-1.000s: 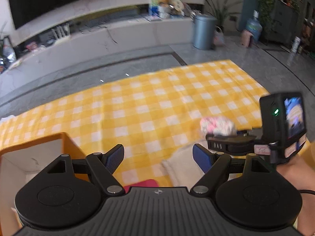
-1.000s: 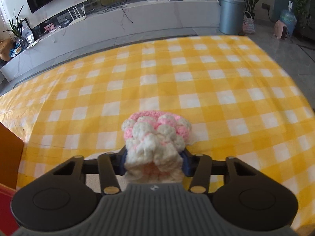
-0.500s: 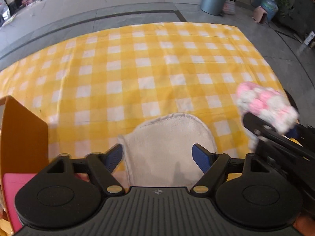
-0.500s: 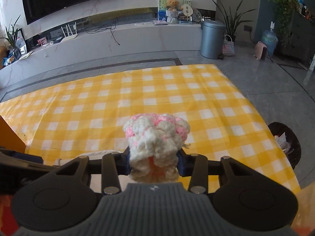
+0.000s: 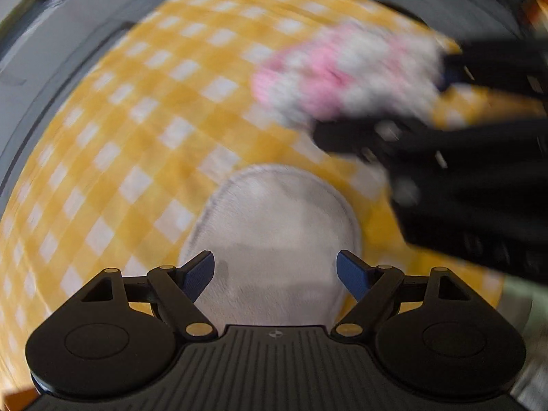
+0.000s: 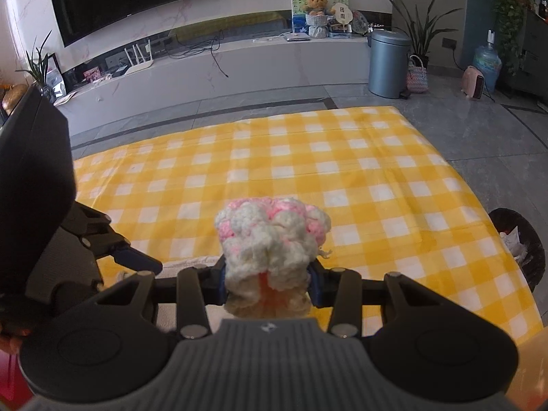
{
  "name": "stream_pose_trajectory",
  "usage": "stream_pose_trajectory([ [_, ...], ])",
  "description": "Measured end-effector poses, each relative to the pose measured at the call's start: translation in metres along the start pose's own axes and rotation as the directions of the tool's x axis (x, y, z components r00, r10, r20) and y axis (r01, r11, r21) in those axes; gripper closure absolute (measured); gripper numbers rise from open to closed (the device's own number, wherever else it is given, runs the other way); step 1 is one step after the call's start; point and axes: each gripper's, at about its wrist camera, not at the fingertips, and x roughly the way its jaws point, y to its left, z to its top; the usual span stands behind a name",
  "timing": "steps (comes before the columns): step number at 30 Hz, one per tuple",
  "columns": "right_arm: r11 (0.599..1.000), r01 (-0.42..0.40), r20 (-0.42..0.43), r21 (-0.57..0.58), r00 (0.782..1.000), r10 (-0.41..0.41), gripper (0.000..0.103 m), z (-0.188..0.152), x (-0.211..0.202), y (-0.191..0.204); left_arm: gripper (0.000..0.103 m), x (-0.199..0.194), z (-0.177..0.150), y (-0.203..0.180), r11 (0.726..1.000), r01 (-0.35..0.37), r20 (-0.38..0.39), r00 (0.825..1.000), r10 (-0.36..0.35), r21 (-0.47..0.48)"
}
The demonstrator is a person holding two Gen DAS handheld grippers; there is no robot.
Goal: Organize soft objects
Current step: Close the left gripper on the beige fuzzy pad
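My right gripper [image 6: 269, 282] is shut on a pink and white crocheted ball [image 6: 272, 239] and holds it above the yellow checked cloth [image 6: 308, 157]. The ball [image 5: 346, 72] also shows, blurred, at the upper right of the left wrist view. My left gripper [image 5: 275, 274] is open, its blue fingertips [image 5: 202, 270] on either side of a flat white plush pad [image 5: 277, 229] lying on the cloth [image 5: 137, 120]. The left gripper's body [image 6: 37, 205] fills the left side of the right wrist view.
A dark round basket [image 6: 520, 243] stands on the floor past the cloth's right edge. A grey bin [image 6: 388, 63] and a low TV counter [image 6: 205, 68] stand far behind. An orange corner [image 5: 17, 399] shows at the bottom left of the left wrist view.
My left gripper has tilted down over the white pad and swung quickly, blurring its view. My right gripper has lifted the crocheted ball higher, close beside the left gripper.
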Motion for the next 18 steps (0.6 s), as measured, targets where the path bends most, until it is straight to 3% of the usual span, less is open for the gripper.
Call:
stream_pose_trajectory([
  [3, 1.0, 0.008, -0.01, 0.0, 1.0, -0.008, 0.061, 0.0, 0.006, -0.001, 0.008, 0.013, -0.007, -0.006, 0.991, -0.027, -0.068, 0.997, 0.036, 0.129],
  [7, 1.0, 0.02, -0.025, -0.004, 0.999, -0.02, 0.061, -0.002, 0.011, 0.001, 0.006, 0.025, 0.0, 0.005, 0.995, 0.007, -0.145, 0.989, 0.008, 0.103],
  [11, 1.0, -0.006, -0.048, 0.011, 0.999, 0.007, 0.061, -0.006, 0.015, 0.002, 0.0, 0.041, 0.009, -0.002, 0.972, -0.016, -0.168, 0.984, 0.057, 0.235],
  [13, 1.0, -0.011, -0.05, 0.015, 0.999, 0.012, 0.061, -0.006, 0.016, 0.003, 0.0, 0.048, 0.015, 0.0, 0.962, 0.031, -0.189, 0.982, 0.021, 0.27],
  [16, 1.0, -0.029, -0.055, 0.009, 0.998, 0.029, 0.06, -0.007, 0.019, 0.005, 0.0, 0.06, 0.02, 0.01, 0.963, 0.116, -0.238, 0.969, -0.057, 0.241],
  [18, 1.0, -0.029, -0.065, 0.005, 0.997, 0.029, 0.059, -0.008, 0.023, 0.007, 0.0, 0.062, 0.02, 0.013, 0.959, 0.145, -0.231, 0.969, -0.087, 0.245],
])
